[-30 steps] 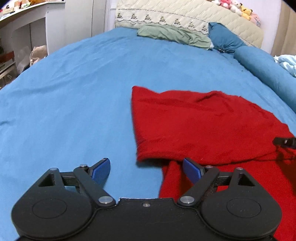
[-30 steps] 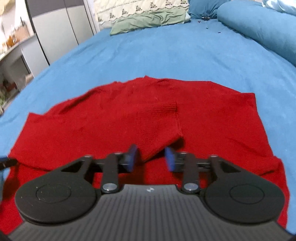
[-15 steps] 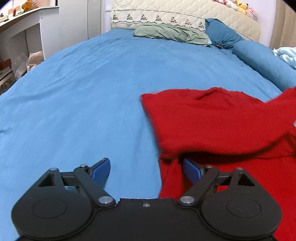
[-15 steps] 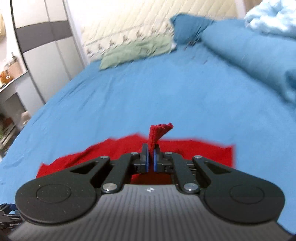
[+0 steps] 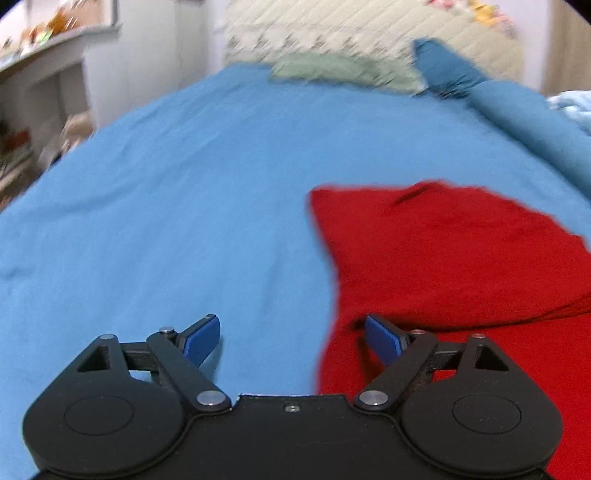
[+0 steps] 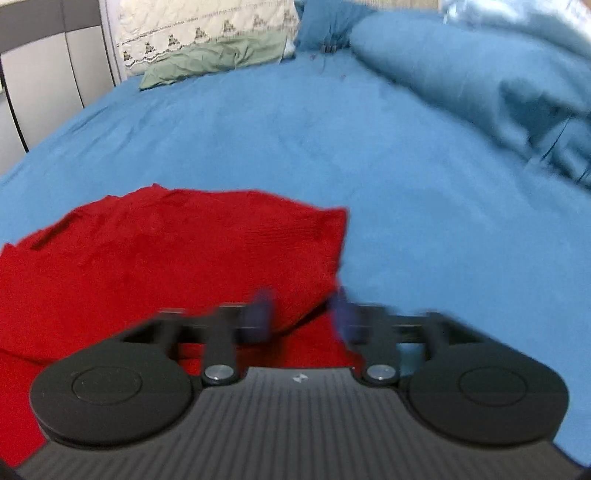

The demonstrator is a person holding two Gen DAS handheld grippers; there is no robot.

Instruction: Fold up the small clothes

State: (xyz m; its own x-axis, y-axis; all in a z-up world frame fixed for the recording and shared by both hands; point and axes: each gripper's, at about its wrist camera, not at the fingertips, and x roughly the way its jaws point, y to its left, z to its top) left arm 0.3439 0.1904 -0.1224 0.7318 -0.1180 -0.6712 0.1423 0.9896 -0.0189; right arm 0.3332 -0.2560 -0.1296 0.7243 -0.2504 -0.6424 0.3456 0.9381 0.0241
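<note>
A red knit garment (image 5: pixel 443 251) lies partly folded on the blue bed sheet (image 5: pixel 166 203). My left gripper (image 5: pixel 293 341) is open and empty, low over the garment's left edge; its right fingertip is above the red cloth. In the right wrist view the garment (image 6: pixel 166 258) fills the lower left. My right gripper (image 6: pixel 301 314) is open, blurred by motion, at the garment's right edge with a folded flap just ahead of its jaws.
A green pillow (image 5: pixel 340 70) and a dark blue pillow (image 5: pixel 447 70) lie at the quilted headboard (image 6: pixel 207 33). A rolled blue duvet (image 6: pixel 480 74) runs along the right side. White shelves (image 5: pixel 44 81) stand to the left of the bed.
My right gripper was shut on a red corner held up half a second ago; now it is open, lower and the cloth lies down. The left view shifted slightly.
</note>
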